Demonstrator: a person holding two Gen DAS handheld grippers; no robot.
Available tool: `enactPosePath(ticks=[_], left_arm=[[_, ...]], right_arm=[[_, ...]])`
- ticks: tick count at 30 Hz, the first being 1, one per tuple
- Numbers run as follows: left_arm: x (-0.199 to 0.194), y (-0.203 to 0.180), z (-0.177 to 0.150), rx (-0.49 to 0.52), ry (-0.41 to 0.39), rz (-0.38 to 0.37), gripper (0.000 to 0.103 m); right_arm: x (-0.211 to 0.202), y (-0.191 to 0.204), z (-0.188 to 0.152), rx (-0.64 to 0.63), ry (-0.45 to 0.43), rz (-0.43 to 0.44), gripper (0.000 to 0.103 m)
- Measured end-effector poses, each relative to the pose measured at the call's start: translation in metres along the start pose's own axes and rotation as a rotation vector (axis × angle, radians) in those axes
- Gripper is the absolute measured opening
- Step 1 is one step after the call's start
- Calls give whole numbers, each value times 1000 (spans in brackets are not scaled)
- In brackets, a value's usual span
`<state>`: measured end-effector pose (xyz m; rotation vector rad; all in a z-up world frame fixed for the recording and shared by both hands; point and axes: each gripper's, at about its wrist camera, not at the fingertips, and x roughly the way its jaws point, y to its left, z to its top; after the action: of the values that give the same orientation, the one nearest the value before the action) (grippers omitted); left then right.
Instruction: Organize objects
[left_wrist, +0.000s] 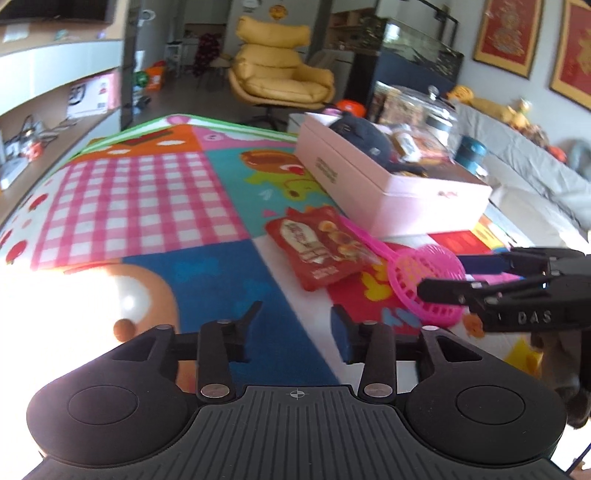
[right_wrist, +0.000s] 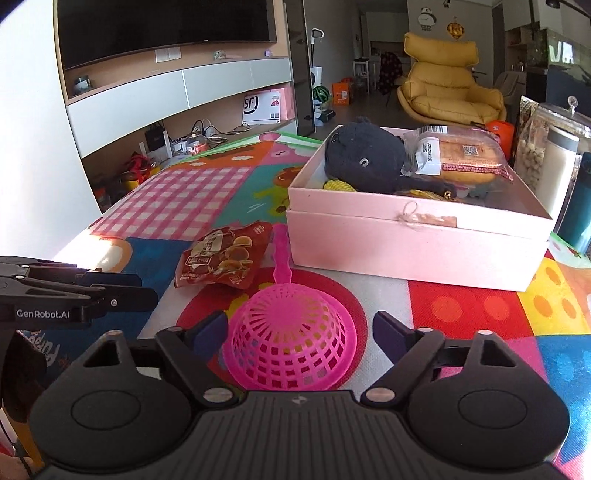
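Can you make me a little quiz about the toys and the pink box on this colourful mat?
1. True or false: the pink strainer lies dome up on the mat, between the fingers of the right gripper.
2. What lies beside the strainer's handle? A) a red snack bag B) a green cup C) a book
3. Which soft toy sits in the pink box?

Key:
1. True; the pads do not press on it.
2. A.
3. The black plush toy, next to a wrapped bread pack.
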<state>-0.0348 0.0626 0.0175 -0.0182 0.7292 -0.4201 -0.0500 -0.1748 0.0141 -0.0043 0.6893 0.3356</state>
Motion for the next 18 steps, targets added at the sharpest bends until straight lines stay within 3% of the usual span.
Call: enactPosePath(ticks=[1, 6, 9, 11, 13, 16, 18], left_arm=[[1, -7, 0, 20, 9, -9, 57], [5, -37, -2, 70, 63, -101, 81], [9, -51, -1, 85, 73, -72, 84], [8, -49, 7, 16, 42, -54, 82], [6, -45, 19, -57, -11, 4, 82], [9, -38, 39, -108, -83, 87, 82], [21, -34, 50, -123, -71, 133, 82]], right_arm=[[-5, -3, -3, 5, -2, 0, 60], [-35, -17, -20, 10, -26, -42, 52], [-44, -24, -28, 21, -26, -64, 53], [-48, -27, -32, 21, -38, -82, 60], [-50, -29, -33, 26, -68, -96, 83], [-48, -30, -33, 35, -85, -86, 87], [-45, -30, -33, 48, -81, -75, 89]])
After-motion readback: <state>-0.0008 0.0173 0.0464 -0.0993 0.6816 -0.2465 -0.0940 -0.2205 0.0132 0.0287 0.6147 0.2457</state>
